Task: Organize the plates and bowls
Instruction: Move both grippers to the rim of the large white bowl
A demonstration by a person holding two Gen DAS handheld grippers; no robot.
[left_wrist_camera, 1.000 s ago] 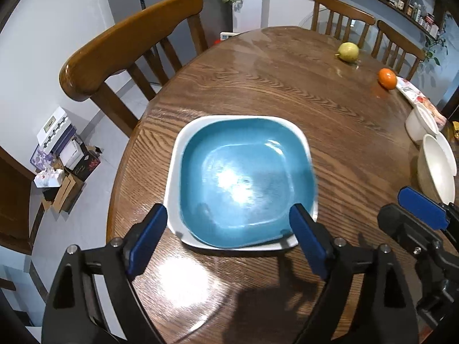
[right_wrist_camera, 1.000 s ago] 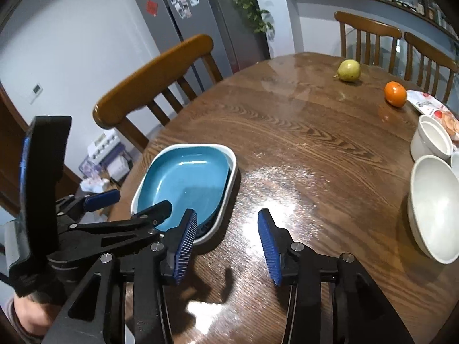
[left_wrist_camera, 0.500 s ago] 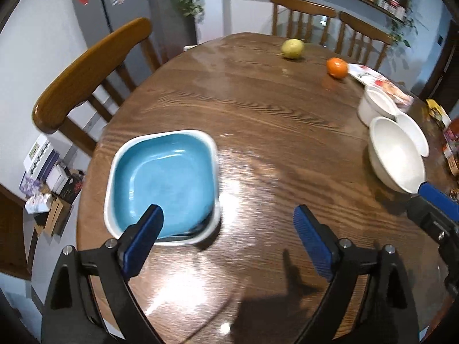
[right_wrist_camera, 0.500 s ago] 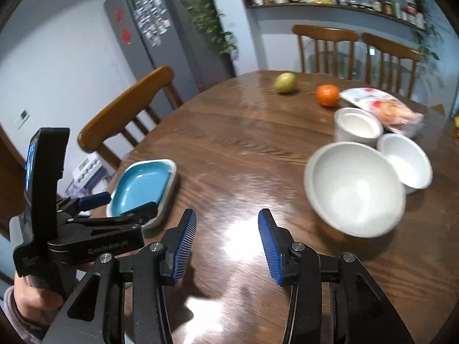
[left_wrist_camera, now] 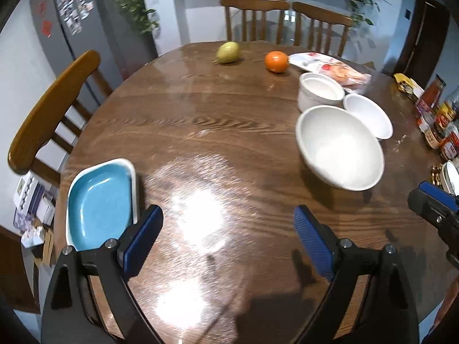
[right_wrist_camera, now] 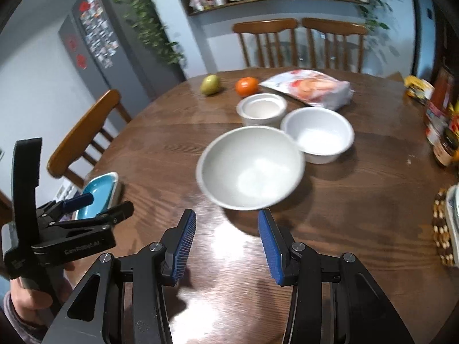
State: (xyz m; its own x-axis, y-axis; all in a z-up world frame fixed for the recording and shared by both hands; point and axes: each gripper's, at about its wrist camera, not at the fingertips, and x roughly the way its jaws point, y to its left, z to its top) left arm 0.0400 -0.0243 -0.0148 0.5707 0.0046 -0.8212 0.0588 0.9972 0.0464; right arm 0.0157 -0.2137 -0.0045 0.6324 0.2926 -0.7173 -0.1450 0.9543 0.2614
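Left wrist view: left gripper [left_wrist_camera: 226,238] has its fingers spread wide, nothing between them, only bare table [left_wrist_camera: 200,132] under the gap. Blue plate [left_wrist_camera: 99,203], nested in a white-rimmed dish, lies at the table's left edge, just past the left finger. Large white bowl [left_wrist_camera: 340,146] sits right of centre, touching or nearly touching a smaller white bowl [left_wrist_camera: 368,114] behind it; a straight-sided white bowl [left_wrist_camera: 320,91] stands just beyond those. Pear [left_wrist_camera: 228,52], orange [left_wrist_camera: 276,61] and a snack bag [left_wrist_camera: 330,68] sit at the far side. Tip of the right gripper pokes in at the right edge.

Right wrist view: right gripper [right_wrist_camera: 226,243] has its fingers partly apart, empty. Large white bowl [right_wrist_camera: 249,167] is just ahead of the fingertips, clear of them, blurred. Smaller white bowl [right_wrist_camera: 318,133] is beside it to the right, straight-sided white bowl [right_wrist_camera: 262,109] behind. Blue plate [right_wrist_camera: 99,193] is far left, partly hidden by the left gripper [right_wrist_camera: 94,209], which a hand [right_wrist_camera: 34,295] holds. Jars [right_wrist_camera: 443,132] line the right edge.
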